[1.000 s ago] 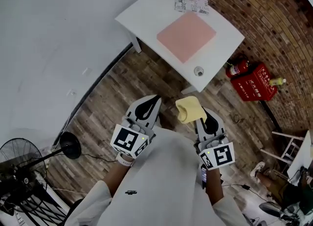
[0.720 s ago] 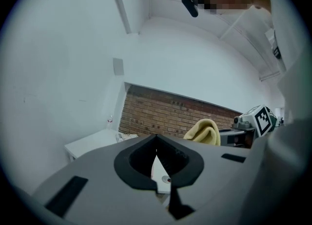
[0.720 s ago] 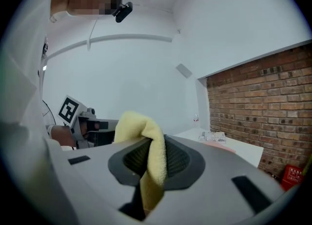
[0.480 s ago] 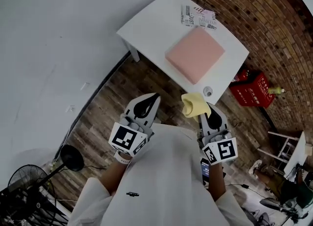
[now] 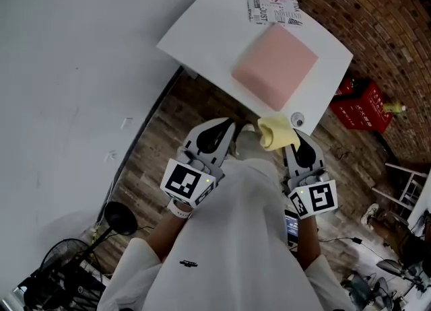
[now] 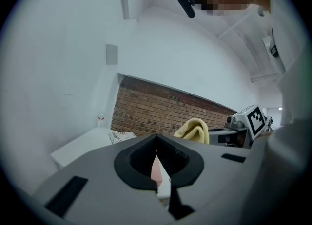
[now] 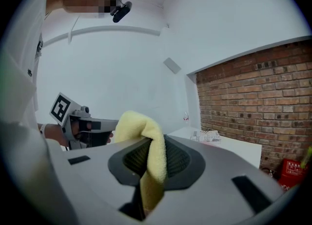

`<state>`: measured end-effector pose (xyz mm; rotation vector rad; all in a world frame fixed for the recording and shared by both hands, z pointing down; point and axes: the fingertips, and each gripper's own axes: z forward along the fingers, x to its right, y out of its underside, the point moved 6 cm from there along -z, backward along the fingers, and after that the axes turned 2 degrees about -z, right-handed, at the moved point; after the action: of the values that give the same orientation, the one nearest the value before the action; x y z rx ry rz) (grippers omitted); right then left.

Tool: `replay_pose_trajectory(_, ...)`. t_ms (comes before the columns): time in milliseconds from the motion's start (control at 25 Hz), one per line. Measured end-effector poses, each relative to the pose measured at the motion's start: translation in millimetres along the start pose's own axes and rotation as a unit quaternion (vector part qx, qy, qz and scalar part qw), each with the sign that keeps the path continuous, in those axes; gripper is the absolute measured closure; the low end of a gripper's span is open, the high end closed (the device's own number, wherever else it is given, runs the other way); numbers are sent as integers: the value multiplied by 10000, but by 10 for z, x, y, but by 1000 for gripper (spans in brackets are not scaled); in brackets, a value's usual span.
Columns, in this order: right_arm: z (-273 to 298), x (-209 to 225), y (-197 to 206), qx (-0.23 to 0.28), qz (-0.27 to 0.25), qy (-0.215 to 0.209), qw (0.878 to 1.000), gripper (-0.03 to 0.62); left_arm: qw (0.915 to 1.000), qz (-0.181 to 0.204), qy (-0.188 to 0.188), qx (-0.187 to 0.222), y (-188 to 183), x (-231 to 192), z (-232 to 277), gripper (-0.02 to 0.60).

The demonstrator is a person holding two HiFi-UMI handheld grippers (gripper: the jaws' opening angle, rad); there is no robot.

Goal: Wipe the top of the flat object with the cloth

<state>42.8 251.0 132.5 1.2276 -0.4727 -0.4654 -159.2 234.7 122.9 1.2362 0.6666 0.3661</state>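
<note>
A flat pink pad (image 5: 275,68) lies on a white table (image 5: 202,27) ahead of me in the head view. My right gripper (image 5: 291,143) is shut on a folded yellow cloth (image 5: 276,132), which also shows bunched between the jaws in the right gripper view as the yellow cloth (image 7: 146,141). It hovers just short of the table's near corner. My left gripper (image 5: 222,131) is held beside it at the same height, jaws closed with nothing in them; through its jaws a sliver of the pink pad (image 6: 155,169) shows.
Printed papers (image 5: 273,8) lie at the table's far side and a small round thing (image 5: 297,120) near its corner. A red fire-extinguisher box (image 5: 367,106) stands by the brick wall (image 5: 377,27). A fan (image 5: 60,269) and cables lie on the wooden floor at lower left.
The table and pink pad have come closer and larger in the head view; both grippers have advanced toward the table's near corner, the cloth still held.
</note>
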Motion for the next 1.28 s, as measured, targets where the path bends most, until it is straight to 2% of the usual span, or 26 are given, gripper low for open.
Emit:
replay_pose_trajectory(320,417,304,20,-48,165,-150,9997,531,9991,76,-66,-422,-73,-223,399,563)
replay_pose_trajectory(520,640,620,117,-184,331,-109,9992,531,9969,53,34,-784,-17,-303,789,563)
replay_pose_trajectory(800,951,1249,178,-350,213,203,9990,533,9926,21,309,-1173,160,-456,1485,563)
replay_pose_trajectory(960,1069,1651,290,-471,113,415,9980,533,9892,249,526,-1348,222,-505,1910,563)
replay_pose_trajectory(1080,1184,1846,369,-629,-95,419,9971,533,9863,317,554,-1522,319,-566,2156,563)
replay_pose_trajectory(1280,1469,2169,510,-828,-223,490,9951,536,9841,156,504,-1695,540,-705,2488,563)
